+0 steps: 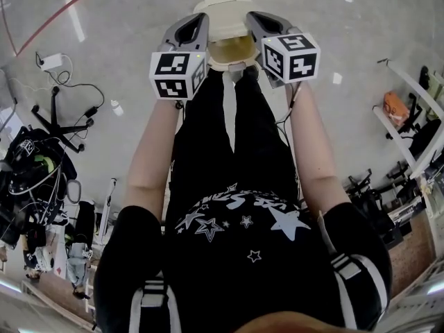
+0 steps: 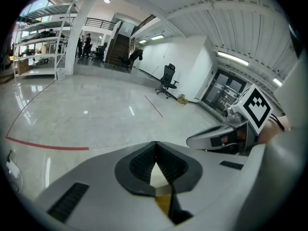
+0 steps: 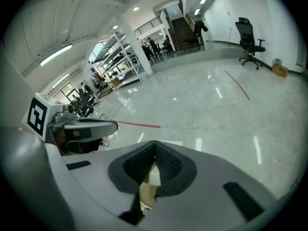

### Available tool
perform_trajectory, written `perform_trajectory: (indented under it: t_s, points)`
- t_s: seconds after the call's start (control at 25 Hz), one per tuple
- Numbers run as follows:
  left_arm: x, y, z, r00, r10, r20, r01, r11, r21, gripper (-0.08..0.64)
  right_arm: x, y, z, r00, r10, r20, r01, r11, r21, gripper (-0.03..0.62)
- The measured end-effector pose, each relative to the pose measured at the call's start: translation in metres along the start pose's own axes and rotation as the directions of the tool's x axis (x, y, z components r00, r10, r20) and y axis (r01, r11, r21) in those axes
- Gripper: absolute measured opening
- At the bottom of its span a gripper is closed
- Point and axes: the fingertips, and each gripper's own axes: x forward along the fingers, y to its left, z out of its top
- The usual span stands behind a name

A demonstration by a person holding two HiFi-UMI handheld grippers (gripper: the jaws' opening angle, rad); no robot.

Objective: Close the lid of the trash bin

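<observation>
Bright, even indoor light fills all three pictures. Long ceiling lamps (image 2: 233,57) glow overhead, and the polished floor (image 2: 96,114) throws them back as white streaks and soft glare. Shadows are faint.

Both gripper views are round fisheye pictures with black corners, and the walls and ceiling bend towards the rim. In them the pale shells of the left gripper (image 2: 155,146) and the right gripper (image 3: 154,146) sit close to the lens and look soft, while the hall beyond is sharper.

In the head view the person's black clothes (image 1: 236,186) swallow detail, the sides curve, and the bottom edge is blurred.
</observation>
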Motion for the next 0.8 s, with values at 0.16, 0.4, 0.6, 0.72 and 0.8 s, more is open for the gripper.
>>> perform_trajectory:
  t_s: [0.16,0.4,0.6,0.72,0.8]
  points:
    - [-0.002,-0.015,-0.013,1.0,0.01,-0.009,-0.01,1.0,-0.009,0.011,-0.006,0.002,-0.027,0.999,0.026,-0.031,-0.026,1.0,0.01,0.006]
    - [-0.006,-0.037,-0.038,0.999,0.048,-0.01,-0.048,0.998,-0.037,0.011,-0.012,0.004,-0.064,0.994,0.077,-0.076,-0.078,0.997,-0.013,0.006]
    - [-0.006,-0.051,-0.066,0.996,0.091,-0.016,-0.092,0.994,-0.054,0.011,-0.018,-0.001,-0.085,0.99,0.111,-0.089,-0.116,0.992,-0.049,0.006]
    - [-0.01,-0.056,-0.086,0.992,0.12,-0.036,-0.122,0.991,-0.051,0.011,-0.019,-0.002,-0.099,0.985,0.132,-0.11,-0.138,0.989,-0.054,0.006]
    - [-0.012,-0.059,-0.099,0.989,0.142,-0.048,-0.144,0.988,-0.059,0.011,-0.018,-0.001,-0.109,0.98,0.149,-0.132,-0.159,0.985,-0.07,0.006]
